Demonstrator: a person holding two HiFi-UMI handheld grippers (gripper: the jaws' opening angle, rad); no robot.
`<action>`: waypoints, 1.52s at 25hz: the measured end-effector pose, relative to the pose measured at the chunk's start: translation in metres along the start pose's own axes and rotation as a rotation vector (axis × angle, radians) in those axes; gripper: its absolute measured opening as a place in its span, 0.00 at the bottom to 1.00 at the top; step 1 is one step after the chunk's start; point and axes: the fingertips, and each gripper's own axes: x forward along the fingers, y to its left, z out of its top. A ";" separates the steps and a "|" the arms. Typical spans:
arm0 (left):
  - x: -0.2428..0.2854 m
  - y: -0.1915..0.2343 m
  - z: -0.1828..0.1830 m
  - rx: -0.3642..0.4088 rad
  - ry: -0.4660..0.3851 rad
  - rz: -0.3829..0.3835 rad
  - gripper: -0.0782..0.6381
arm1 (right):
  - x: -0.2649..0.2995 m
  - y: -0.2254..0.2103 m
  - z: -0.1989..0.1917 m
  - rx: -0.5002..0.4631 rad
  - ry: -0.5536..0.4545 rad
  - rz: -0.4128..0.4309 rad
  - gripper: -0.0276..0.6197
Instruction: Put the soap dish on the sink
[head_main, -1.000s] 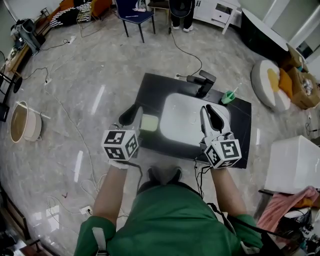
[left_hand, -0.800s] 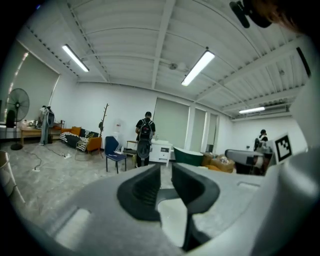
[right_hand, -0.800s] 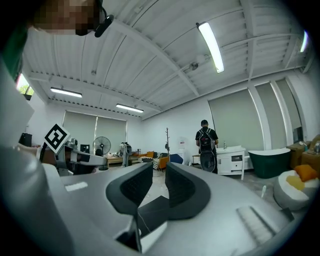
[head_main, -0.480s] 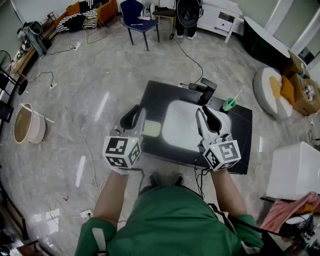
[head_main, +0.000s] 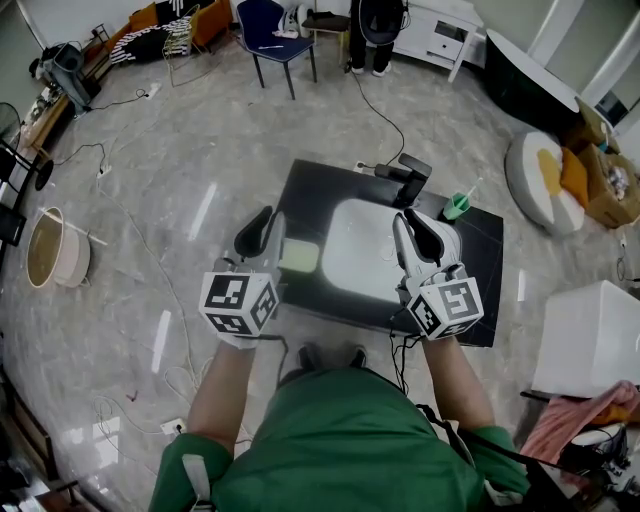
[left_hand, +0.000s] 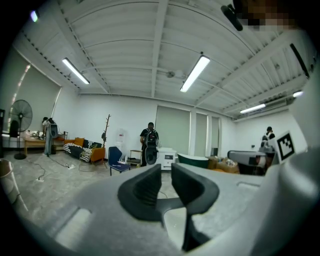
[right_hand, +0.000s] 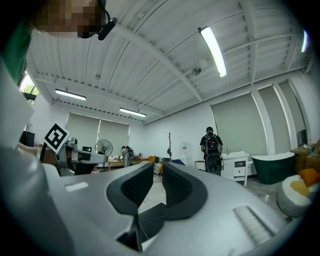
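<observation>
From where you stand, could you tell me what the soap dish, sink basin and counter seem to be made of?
Soap dish: pale green, matte, probably plastic; too small to be sure.
Sink basin: smooth glossy white, likely glazed ceramic.
Counter: black with faint pale streaks, polished stone or laminate.

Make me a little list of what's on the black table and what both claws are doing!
soap dish: pale green, on the black counter, left of the sink
sink: white, set in the counter
faucet: black, behind the sink
cup: green, back right of the counter
left claw: jaws nearly together, holding nothing
right claw: jaws nearly together, holding nothing
</observation>
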 end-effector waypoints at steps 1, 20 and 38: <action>0.000 0.000 0.000 0.002 0.000 0.000 0.19 | 0.000 0.000 0.001 -0.004 -0.004 0.005 0.13; -0.003 -0.001 -0.010 0.059 0.027 0.037 0.19 | 0.000 0.004 -0.004 -0.005 0.018 0.029 0.13; -0.001 -0.007 -0.014 0.063 0.040 0.045 0.19 | -0.005 -0.001 -0.003 0.011 0.007 0.029 0.13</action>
